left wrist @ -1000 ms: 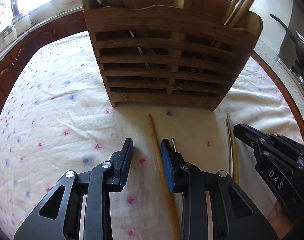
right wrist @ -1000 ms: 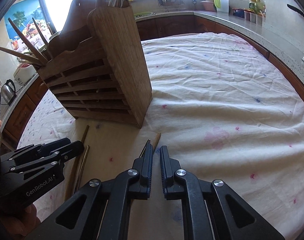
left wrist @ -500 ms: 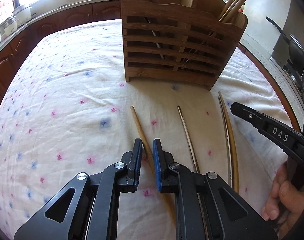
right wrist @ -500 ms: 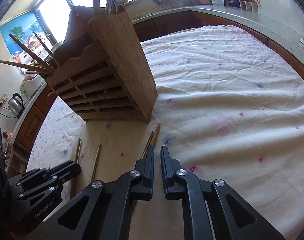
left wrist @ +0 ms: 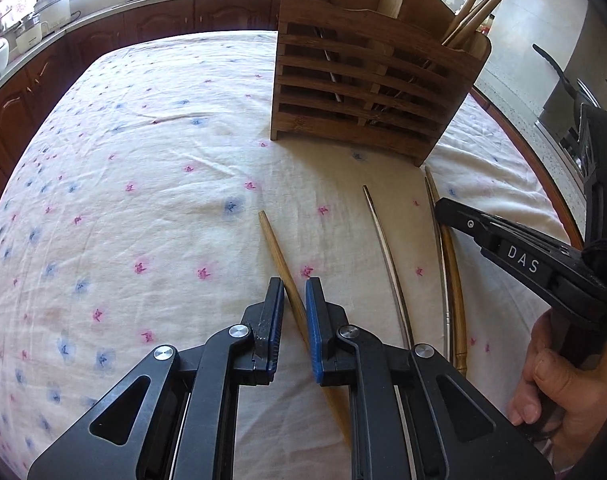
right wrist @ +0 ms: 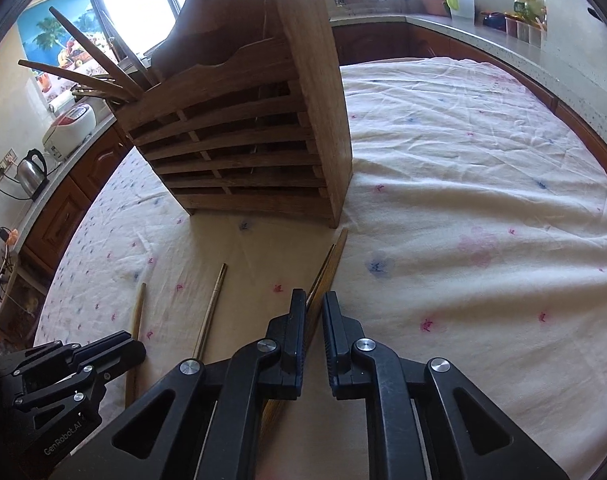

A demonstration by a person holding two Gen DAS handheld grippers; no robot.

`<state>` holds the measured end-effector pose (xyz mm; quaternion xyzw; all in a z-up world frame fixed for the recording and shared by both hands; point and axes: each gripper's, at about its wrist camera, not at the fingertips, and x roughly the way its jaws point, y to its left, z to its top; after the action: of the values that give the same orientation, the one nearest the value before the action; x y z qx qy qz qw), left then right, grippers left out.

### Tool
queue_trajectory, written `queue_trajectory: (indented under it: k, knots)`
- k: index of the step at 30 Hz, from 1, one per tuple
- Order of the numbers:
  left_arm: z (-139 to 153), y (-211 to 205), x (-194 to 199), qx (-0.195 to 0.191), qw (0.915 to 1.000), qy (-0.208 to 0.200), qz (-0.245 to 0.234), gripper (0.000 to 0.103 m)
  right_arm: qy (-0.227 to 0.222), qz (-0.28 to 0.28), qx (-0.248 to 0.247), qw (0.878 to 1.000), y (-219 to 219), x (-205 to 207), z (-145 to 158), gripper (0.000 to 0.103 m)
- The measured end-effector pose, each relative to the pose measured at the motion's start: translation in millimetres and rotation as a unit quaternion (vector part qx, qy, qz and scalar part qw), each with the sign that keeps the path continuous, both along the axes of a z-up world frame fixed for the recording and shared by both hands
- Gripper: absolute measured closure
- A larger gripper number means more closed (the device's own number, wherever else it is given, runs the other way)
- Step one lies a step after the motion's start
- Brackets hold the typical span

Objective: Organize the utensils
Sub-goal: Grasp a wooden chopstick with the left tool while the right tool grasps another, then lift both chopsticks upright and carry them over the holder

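A slatted wooden utensil holder [left wrist: 367, 92] [right wrist: 243, 152] stands on the flowered tablecloth with chopsticks and metal utensils sticking out of it. In front of it lie a wooden chopstick [left wrist: 273, 236] [right wrist: 139, 308], a thin metal one [left wrist: 383, 240] [right wrist: 215, 300], and a bamboo and metal pair [left wrist: 451, 264] [right wrist: 331, 264]. My left gripper [left wrist: 295, 282] [right wrist: 135, 346] is shut on the wooden chopstick, which runs slantwise between its blue pads. My right gripper [right wrist: 314, 294] [left wrist: 443, 206] is shut just above the pair, which passes under its left finger.
A person's hand [left wrist: 555, 380] holds the right gripper. The round table's wooden rim [left wrist: 543, 184] curves close on the right. Kitchen counters ring the table, with a kettle [right wrist: 29, 168], a rice cooker [right wrist: 71, 128] and a pan [left wrist: 559, 76].
My left gripper's jaws closed from wide apart onto the wooden chopstick, and it drew back and left from the holder. The right gripper stayed almost in place.
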<state>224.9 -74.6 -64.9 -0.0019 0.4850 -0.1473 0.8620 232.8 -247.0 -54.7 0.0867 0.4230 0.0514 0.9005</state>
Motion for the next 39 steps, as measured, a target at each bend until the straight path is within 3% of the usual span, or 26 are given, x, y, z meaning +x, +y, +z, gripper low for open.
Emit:
queue_trajectory:
  k: [5, 12, 19, 24, 26, 30, 39]
  knots:
    - [0, 3, 4, -0.004, 1.0, -0.001, -0.002, 0.092, 0.007, -0.007, 0.023, 1.0, -15, -8, -2, 0.095]
    - [0, 8, 3, -0.007, 1.0, 0.004, 0.004, 0.092, 0.0, -0.028, -0.003, 1.0, -33, -28, 4, 0.096]
    - [2, -2, 6, 0.017, 0.9999, 0.002, -0.001, 0.088, 0.015, -0.028, -0.007, 0.999, -37, -12, 1, 0.087]
    - [2, -11, 4, 0.035, 0.9992, -0.013, -0.014, 0.094, 0.003, -0.019, -0.048, 0.999, -27, -4, -1, 0.087]
    - [3, -8, 3, 0.024, 0.9995, -0.011, -0.016, 0.096, 0.0, -0.021, -0.058, 0.998, -25, -6, -1, 0.093]
    - [16, 7, -2, -0.009, 0.9997, -0.02, -0.006, 0.098, -0.006, -0.016, -0.017, 1.0, -31, -16, 6, 0.097]
    - [77, 37, -27, -0.069, 0.9949, -0.073, -0.002, 0.098, -0.094, 0.01, 0.033, 0.995, -29, -60, 78, 0.097]
